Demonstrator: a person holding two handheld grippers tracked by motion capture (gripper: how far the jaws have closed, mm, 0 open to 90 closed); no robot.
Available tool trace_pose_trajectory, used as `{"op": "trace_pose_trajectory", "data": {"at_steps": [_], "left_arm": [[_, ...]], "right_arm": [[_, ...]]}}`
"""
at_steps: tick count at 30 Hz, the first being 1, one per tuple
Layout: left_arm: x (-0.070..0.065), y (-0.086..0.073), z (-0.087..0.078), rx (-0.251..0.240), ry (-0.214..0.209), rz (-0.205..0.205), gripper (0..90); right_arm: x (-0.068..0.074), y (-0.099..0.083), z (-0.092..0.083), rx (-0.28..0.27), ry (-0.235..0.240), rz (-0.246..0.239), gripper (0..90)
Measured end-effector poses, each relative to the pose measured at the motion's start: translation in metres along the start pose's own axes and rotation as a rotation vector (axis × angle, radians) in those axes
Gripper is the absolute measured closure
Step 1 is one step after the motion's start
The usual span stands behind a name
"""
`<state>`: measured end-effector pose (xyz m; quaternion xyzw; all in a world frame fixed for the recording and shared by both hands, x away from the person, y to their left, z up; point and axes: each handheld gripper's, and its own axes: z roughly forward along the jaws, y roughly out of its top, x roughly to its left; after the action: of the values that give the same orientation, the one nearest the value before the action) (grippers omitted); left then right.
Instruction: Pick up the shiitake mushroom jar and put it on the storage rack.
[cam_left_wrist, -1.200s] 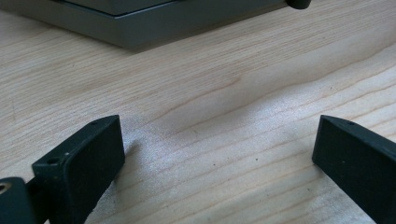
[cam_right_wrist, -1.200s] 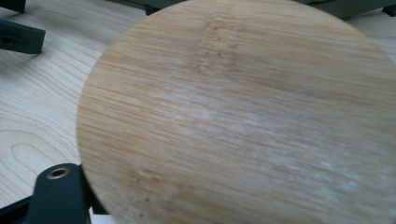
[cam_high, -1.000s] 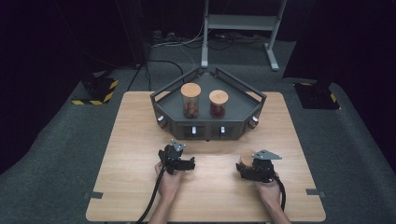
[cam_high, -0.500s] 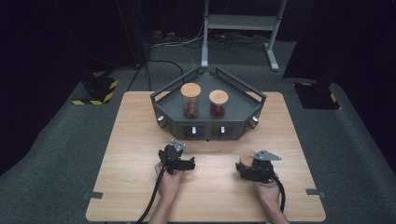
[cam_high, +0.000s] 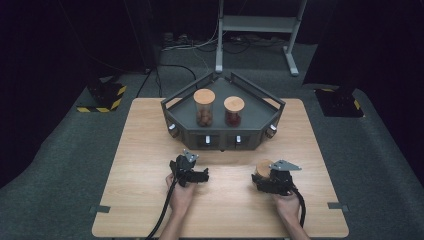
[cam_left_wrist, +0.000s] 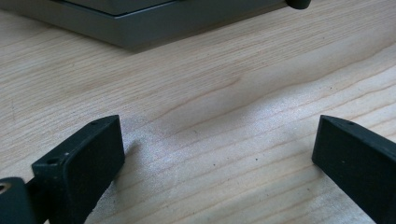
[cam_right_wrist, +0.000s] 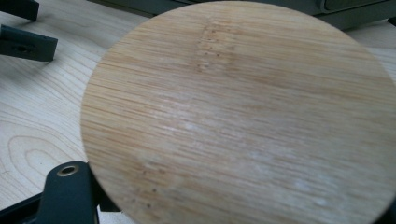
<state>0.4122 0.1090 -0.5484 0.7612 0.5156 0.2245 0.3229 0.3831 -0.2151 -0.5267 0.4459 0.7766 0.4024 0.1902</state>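
Worktop steady, tray with two jars at the back. Right gripper has just been closing its jaws; they're clamped on the front jar near the right edge — grasp made, ready to lift. Left gripper idles, jaws apart.

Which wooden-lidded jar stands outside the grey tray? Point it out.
The jar at the right tool, standing on the bare table. The tall jar and the shorter jar stand inside the grey tray.
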Motion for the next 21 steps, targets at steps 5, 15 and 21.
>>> {"op": "trace_pose_trajectory", "data": {"at_steps": [5, 15, 21], "left_arm": [[0.0000, 0.0000, 0.0000, 0.000, 0.000, 0.000, 2.2], [0.0000, 0.0000, 0.0000, 0.000, 0.000, 0.000, 2.2], [0.0000, 0.0000, 0.0000, 0.000, 0.000, 0.000, 2.2]], "right_arm": [[-0.0017, 0.0033, -0.0027, -0.003, 0.001, 0.004, 24.1], [-0.0033, 0.0068, -0.0063, -0.007, -0.009, 0.005, 24.2], [-0.0037, 0.0094, -0.0082, -0.015, -0.011, 0.006, 24.2]]}}
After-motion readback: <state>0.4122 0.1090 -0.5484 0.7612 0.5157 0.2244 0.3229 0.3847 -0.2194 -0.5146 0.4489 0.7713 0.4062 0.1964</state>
